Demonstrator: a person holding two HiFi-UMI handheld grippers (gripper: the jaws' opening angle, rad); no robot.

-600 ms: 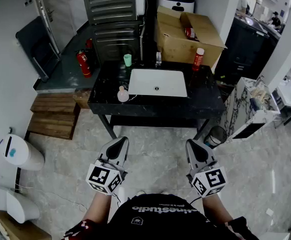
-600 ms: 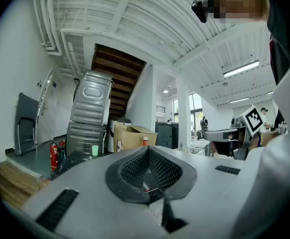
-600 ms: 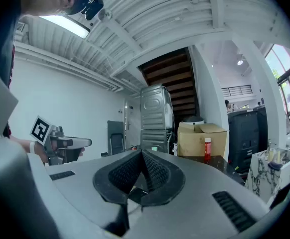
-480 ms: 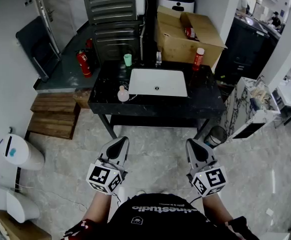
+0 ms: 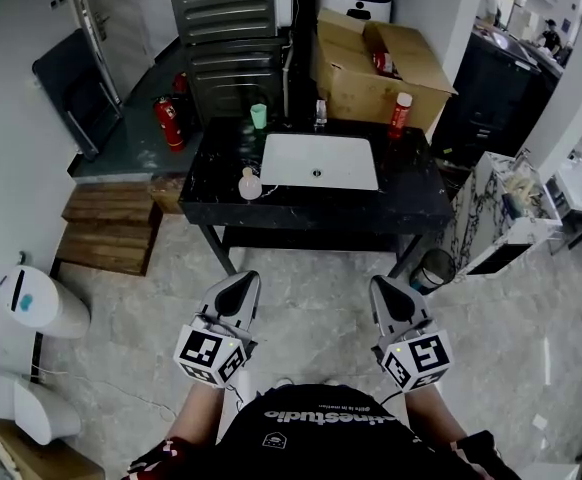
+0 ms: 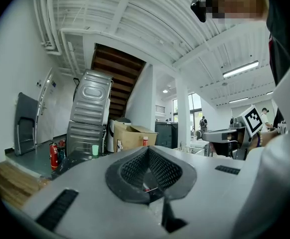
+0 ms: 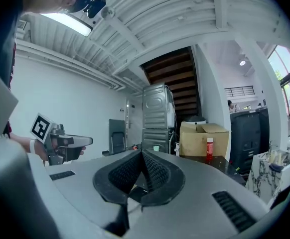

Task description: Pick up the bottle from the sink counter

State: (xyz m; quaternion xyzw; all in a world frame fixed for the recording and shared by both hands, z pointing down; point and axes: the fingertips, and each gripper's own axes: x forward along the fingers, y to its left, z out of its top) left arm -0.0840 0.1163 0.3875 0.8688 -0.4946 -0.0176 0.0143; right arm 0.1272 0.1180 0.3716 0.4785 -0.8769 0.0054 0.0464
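A black sink counter with a white basin stands well ahead of me. A red bottle with a white cap stands upright at its back right corner; it also shows as the red bottle and the red bottle in the gripper views. A small pale round bottle sits near the counter's front left edge. My left gripper and right gripper are held low near my body, far short of the counter. Both are shut with nothing between the jaws, as the left gripper and right gripper views show.
A green cup and a faucet stand at the counter's back. An open cardboard box sits behind it, a red fire extinguisher to its left, wooden steps at the left, a small bin by the right leg.
The counter sits a little lower and closer in the head view, so I have edged forward. Both grippers keep their pose and stay shut.
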